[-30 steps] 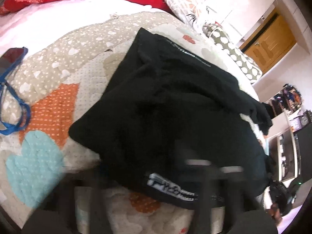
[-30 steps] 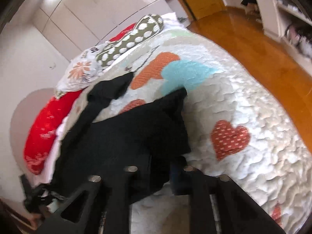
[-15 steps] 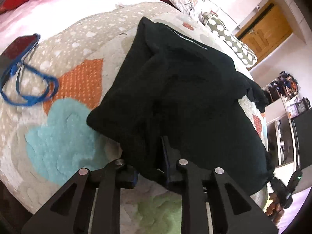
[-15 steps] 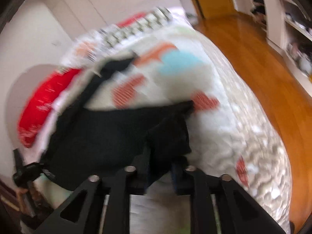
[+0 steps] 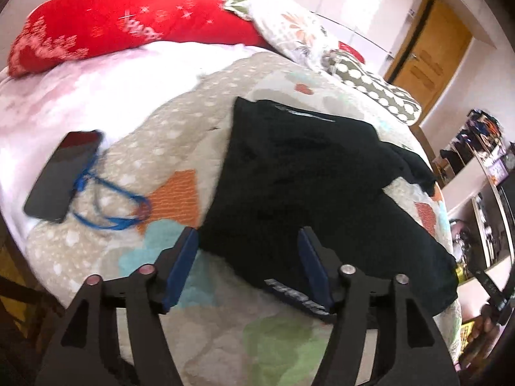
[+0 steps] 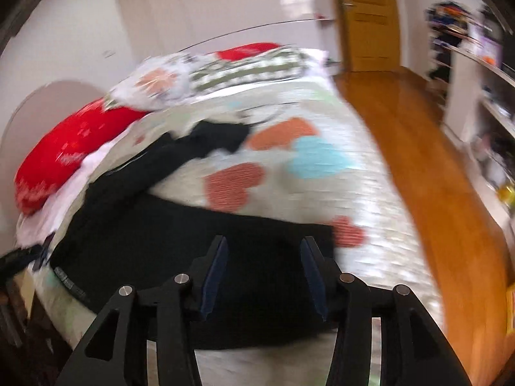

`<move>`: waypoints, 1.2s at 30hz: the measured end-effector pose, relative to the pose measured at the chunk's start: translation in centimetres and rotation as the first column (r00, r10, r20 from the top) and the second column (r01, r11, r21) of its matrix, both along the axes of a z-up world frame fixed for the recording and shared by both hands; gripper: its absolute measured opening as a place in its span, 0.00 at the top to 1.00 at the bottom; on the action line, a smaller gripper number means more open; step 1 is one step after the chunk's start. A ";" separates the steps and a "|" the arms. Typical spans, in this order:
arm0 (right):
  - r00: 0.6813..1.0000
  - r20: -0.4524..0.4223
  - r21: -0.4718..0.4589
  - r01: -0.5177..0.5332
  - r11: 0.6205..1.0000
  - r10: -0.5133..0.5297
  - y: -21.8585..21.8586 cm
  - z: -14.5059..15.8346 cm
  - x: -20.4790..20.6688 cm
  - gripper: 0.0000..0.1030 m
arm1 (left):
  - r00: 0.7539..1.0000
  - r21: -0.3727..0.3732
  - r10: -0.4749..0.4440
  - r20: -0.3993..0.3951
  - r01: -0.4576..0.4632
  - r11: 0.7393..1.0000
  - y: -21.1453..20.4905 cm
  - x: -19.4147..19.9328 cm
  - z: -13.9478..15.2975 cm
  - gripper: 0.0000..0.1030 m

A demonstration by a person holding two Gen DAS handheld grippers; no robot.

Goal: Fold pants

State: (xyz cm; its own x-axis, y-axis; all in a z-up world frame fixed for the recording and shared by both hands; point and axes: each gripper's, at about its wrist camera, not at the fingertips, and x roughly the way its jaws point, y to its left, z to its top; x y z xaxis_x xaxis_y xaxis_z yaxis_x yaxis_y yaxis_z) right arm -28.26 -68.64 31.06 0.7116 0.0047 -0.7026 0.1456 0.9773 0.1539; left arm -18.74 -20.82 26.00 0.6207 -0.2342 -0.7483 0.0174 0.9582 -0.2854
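Note:
The black pants lie spread on the quilted bed, their white-lettered waistband near my left gripper. My left gripper is open, its blue pads on either side of the pants' near edge, holding nothing. In the right wrist view the pants lie flat across the bed's near side, one leg trailing toward the pillows. My right gripper is open above the pants' near part, empty. That view is motion-blurred.
A dark phone with a blue cord lies left of the pants. A red pillow and patterned pillows sit at the bed's head. A wooden floor and shelves lie right of the bed.
Both grippers have let go of the pants' edge and opened. The pants now lie flat on the bed, and both grippers have drawn back slightly.

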 end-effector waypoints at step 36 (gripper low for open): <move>0.922 -0.039 -0.193 -0.386 0.902 0.386 12.6 0.2 24.0 0.26 | 0.974 -0.040 -0.197 -0.114 0.194 0.980 -4.5 17.2 -0.6 0.18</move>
State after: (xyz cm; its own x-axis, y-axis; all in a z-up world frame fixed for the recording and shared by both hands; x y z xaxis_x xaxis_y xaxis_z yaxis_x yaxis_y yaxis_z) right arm -4.27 -56.02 31.24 0.6819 0.1431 -0.7173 -0.2490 0.9675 -0.0437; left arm -1.54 -25.27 25.44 0.4694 -0.3643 -0.8043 0.1686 0.9312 -0.3233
